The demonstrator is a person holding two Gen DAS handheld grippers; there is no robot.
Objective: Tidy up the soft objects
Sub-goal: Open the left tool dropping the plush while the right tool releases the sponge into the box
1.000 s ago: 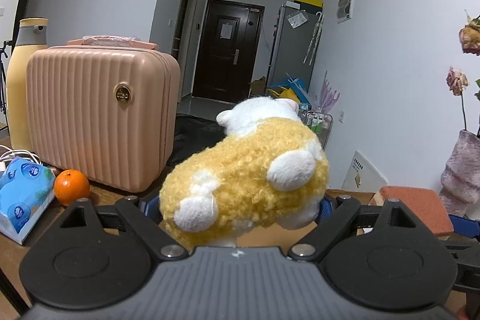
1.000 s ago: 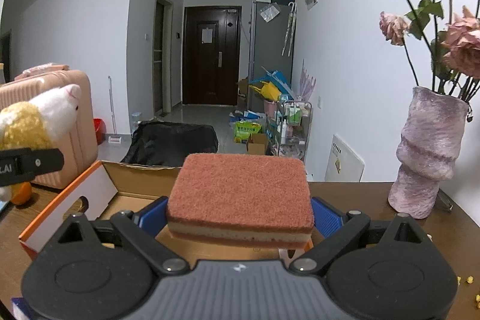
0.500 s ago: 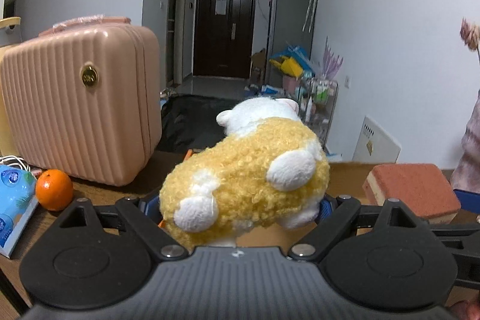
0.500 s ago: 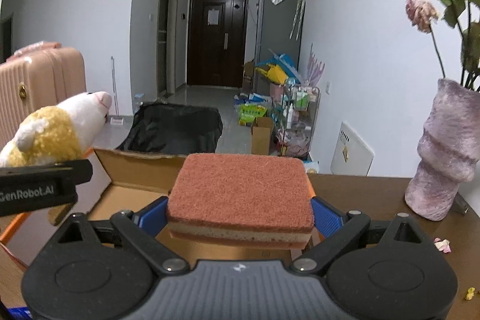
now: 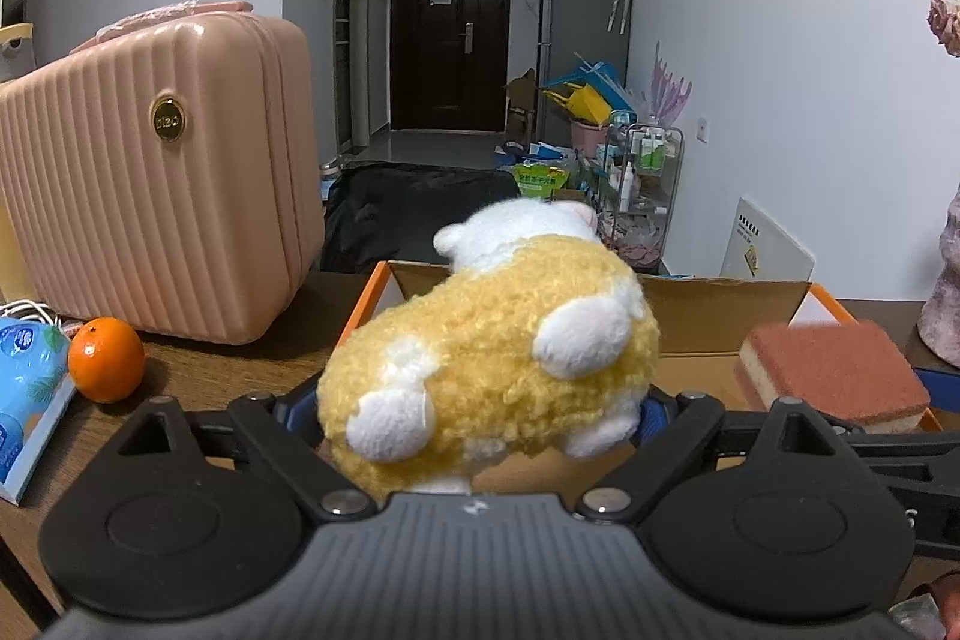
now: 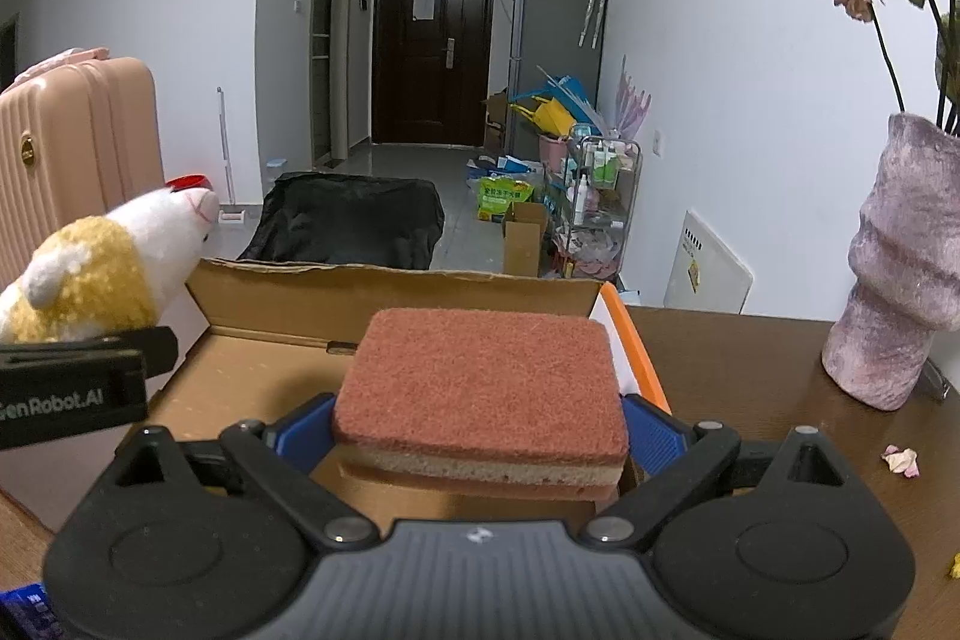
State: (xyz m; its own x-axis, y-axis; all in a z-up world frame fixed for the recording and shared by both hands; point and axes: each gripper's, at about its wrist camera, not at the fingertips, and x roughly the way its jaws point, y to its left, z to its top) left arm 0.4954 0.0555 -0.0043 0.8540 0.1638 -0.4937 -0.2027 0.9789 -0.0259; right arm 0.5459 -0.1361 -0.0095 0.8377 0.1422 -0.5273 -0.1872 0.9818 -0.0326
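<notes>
Two grippers over open box (image 6: pixel 396 286), left (image 5: pixel 480 400) opening around plush (image 5: pixel 486 346), right (image 6: pixel 480 430) clamping sponge (image 6: pixel 480 388).

Brown wooden table (image 6: pixel 738 370) — cardboard box (image 6: pixel 396 289), vase (image 6: pixel 900 280), suitcase (image 5: pixel 156 184), orange (image 5: pixel 106 359).

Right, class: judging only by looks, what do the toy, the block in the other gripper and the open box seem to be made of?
Plush toy: curly yellow and white pile fabric, probably stuffed; fuzzy outline.
Sponge: pale foam layer under a coarse reddish scouring face, matte; grainy top.
Box: brown corrugated cardboard, it seems, with an orange printed outside; raw matte flaps and folded edges.
</notes>
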